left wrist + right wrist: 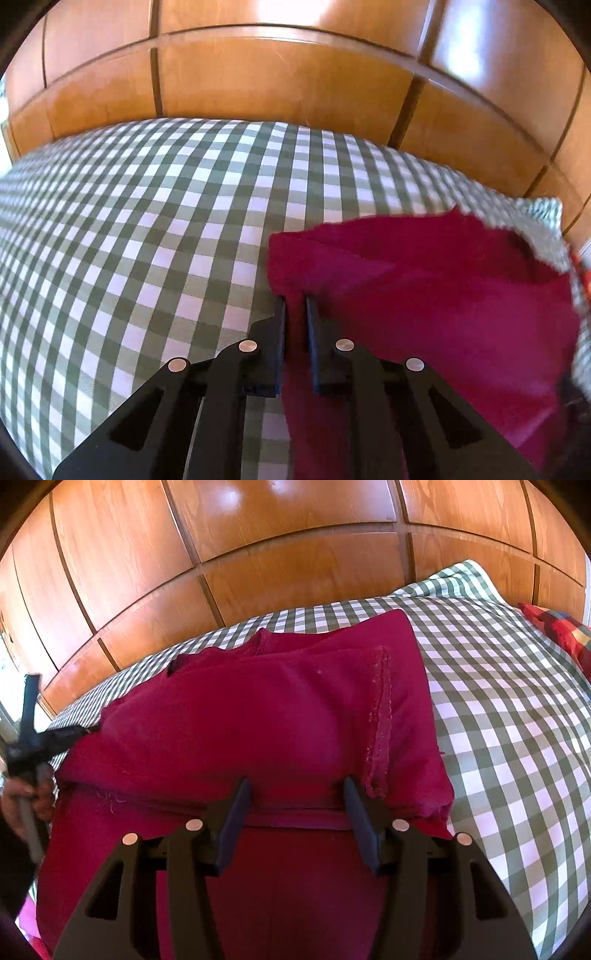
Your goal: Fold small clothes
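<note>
Red garment point(258, 720) on checked bedspread point(147, 221)

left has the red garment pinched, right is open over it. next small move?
Probably close the right gripper on the folded edge between its fingers. The left gripper is already shut on the red garment at its left edge, while the right one straddles the fabric, jaws apart. With both edges held, the garment can be carried across the checkered bedcover.
</note>
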Motion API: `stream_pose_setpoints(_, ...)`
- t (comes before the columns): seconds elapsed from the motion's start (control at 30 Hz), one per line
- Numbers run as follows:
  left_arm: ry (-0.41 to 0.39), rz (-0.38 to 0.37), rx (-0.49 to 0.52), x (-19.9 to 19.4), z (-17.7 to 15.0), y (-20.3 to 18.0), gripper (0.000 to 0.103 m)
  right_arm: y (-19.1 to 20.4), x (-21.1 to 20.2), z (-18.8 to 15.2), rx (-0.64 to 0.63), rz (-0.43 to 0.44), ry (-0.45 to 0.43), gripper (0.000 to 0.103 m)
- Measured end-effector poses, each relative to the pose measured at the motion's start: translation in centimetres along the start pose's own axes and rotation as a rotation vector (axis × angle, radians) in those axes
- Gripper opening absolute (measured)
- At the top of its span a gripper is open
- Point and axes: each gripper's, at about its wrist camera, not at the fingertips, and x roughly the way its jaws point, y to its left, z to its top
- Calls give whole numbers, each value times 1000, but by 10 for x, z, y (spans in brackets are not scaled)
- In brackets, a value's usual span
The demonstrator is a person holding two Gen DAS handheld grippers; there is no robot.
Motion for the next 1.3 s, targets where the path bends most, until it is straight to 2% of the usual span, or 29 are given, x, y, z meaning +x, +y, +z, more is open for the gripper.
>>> stream_pose_setpoints(0.1, -19, 39, -37, -21, 2, 0, 13, -1, 0, 0, 4, 3, 0, 53)
stream_pose_setpoints(0.17, -80, -3, -44, -48, -4, -5, 13, -1, 0, 0, 3, 3, -2, 53)
stream_pose_setpoints(0.23, -118, -82, 28, -73, -19, -19, 13, -1, 0, 0, 2, 2, -2, 53)
stream_pose_setpoints(0.3, -95, -93, 119, -77, -38, -34, 13, -1, 0, 0, 2, 1, -2, 53)
stream_pose_setpoints(0.37, -26, -1, 207, -59, -59, -45, 13, -1, 0, 0, 2, 1, -3, 53)
stream_pose_setpoints(0.4, -8, 18, 230, -50, -67, -45, 13, -1, 0, -1, 1, 0, -3, 53)
stream_pose_setpoints(0.43, -30, 17, 235, -48, -70, -45, 13, -1, 0, -1, 0, -2, -3, 53)
stream_pose_setpoints(0.6, -39, 82, 276, -47, -69, -57, 13, -1, 0, -1, 2, 0, -4, 53)
stream_pose_setpoints(0.77, -30, 50, 179, -74, -64, -45, 13, -1, 0, 0, 2, 1, -3, 53)
stream_pose_setpoints(0.93, -41, 50, 137, -107, -88, -35, 13, -2, -1, 0, 1, -3, -3, 53)
stream_pose_setpoints(1.03, -40, 57, 107, -119, -103, -27, 26, -1, -1, 0, -2, -9, -3, 53)
stream_pose_setpoints(1.07, -44, 55, 97, -123, -107, -25, 26, 0, 0, 0, -4, -12, -3, 53)
stream_pose_setpoints(1.3, -30, 40, 62, -142, -132, -9, 26, 6, -1, 0, -25, -46, 1, 53)
